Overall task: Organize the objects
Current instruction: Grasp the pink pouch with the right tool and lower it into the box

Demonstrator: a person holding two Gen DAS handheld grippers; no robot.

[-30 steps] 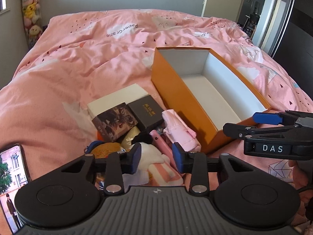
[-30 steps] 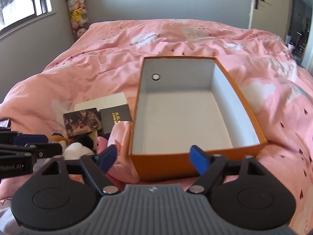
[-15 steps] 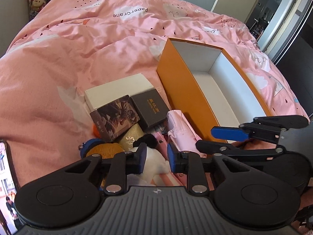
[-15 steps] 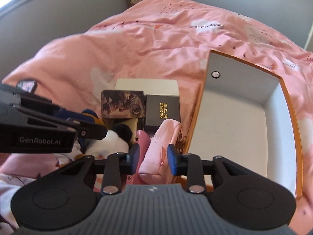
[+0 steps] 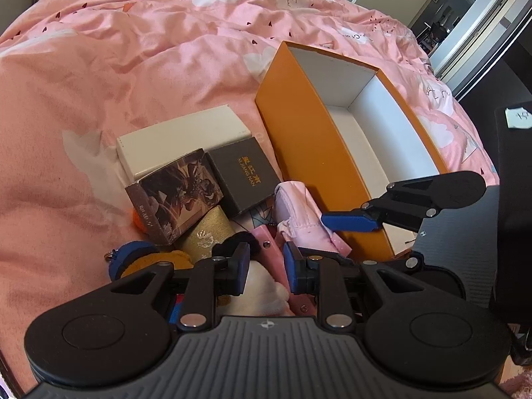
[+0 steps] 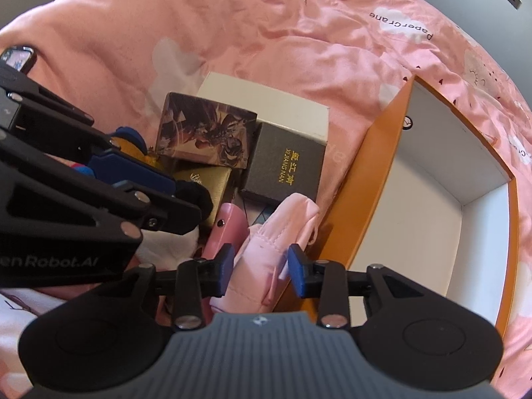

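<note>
Right claw (image 6: 260, 271) part open, pads astride the pink pouch (image 6: 266, 252) but not clamped; left claw (image 5: 266, 266) narrowly open over the plush pile, holding nothing; pouch lies against the orange box (image 6: 365, 199) on the bed (image 5: 99, 66).

The right hand-held gripper (image 6: 260, 271) has swung from the orange box (image 6: 372, 179) and narrowed around the pink pouch (image 6: 266, 252).

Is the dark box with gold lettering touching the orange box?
Apart. In the right wrist view, a strip of pink bedding shows between the dark box and the orange box wall; the left wrist view shows the same gap.
</note>
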